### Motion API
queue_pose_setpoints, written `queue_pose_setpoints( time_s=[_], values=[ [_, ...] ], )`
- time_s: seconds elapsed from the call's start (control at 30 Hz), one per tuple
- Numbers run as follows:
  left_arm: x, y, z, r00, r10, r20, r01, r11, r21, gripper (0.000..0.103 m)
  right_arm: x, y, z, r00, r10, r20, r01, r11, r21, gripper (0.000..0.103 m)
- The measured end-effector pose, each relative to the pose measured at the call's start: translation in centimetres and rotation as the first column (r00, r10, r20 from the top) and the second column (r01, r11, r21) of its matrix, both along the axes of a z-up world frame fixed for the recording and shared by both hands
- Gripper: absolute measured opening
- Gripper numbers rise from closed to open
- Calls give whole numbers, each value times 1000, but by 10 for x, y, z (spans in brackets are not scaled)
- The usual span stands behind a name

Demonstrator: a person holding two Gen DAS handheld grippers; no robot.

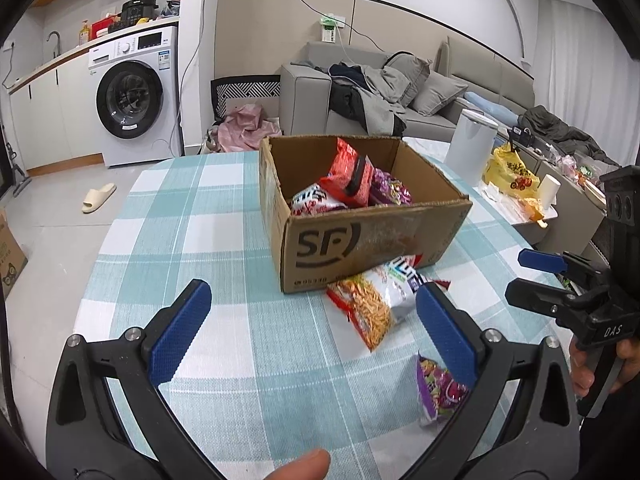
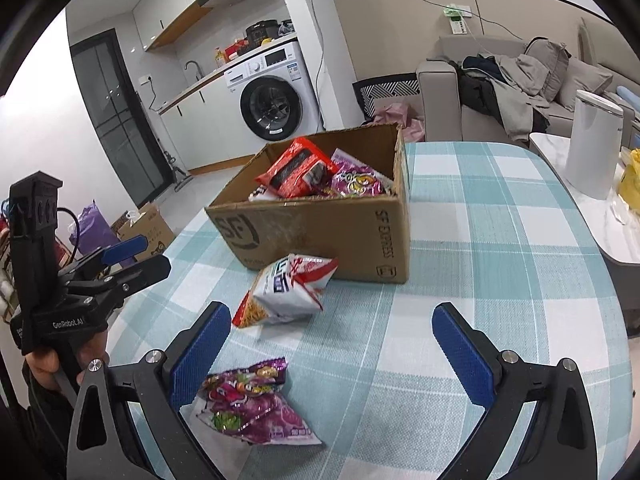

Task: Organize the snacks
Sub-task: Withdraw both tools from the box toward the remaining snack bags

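Left gripper (image 1: 312, 332): jaws spread wide, nothing between them, held above the checked tablecloth (image 1: 224, 208). Right gripper (image 2: 332, 344): likewise spread wide and empty, held over the cloth on the near side of the box.

Two packets lie loose on the cloth. The purple packet (image 2: 252, 404) sits nearest, just beside the right gripper's left finger. The white-and-red noodle-snack packet (image 2: 288, 292) lies further out, its top corner touching or nearly touching the front wall of the cardboard box (image 2: 320, 228). The box is open-topped and already holds a red packet (image 2: 296, 168), a second purple one and a white one (the red one stands tilted, leaning on the others).

Risks, as judged:
- Packets look puffed with glossy film; a pinch on the bulging middle could let the packet slide out. A seam or corner seems the safer place to grip.
- The white-and-red packet is close against the box wall, so a finger coming down on that side may strike the cardboard and shove the box.
- The two grippers are close together (each appears in the other's view); reaching for the same packet could make them collide.
- A packet dropped onto the tilted red one could slide off or catch on the rim.
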State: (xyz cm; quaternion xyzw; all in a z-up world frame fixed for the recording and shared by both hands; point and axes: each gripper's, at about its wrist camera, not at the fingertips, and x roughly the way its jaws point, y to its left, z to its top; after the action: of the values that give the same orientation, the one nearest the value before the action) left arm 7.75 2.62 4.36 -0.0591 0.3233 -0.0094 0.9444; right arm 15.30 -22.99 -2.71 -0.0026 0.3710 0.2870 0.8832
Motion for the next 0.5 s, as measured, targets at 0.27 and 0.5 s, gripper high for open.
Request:
queue_pose_setpoints(
  time_s=[0.27,0.5],
  values=[
    [-16,-7,-9,1000,-22,-22,23,1000,10,102,-15,4,-10,999,49,-7,-49,997,-51,103],
    [-30,-11,-19,998,-29,-47,30,999,11,102,-27,9,-17,995,97,-27,-98,992,-77,103]
  ],
)
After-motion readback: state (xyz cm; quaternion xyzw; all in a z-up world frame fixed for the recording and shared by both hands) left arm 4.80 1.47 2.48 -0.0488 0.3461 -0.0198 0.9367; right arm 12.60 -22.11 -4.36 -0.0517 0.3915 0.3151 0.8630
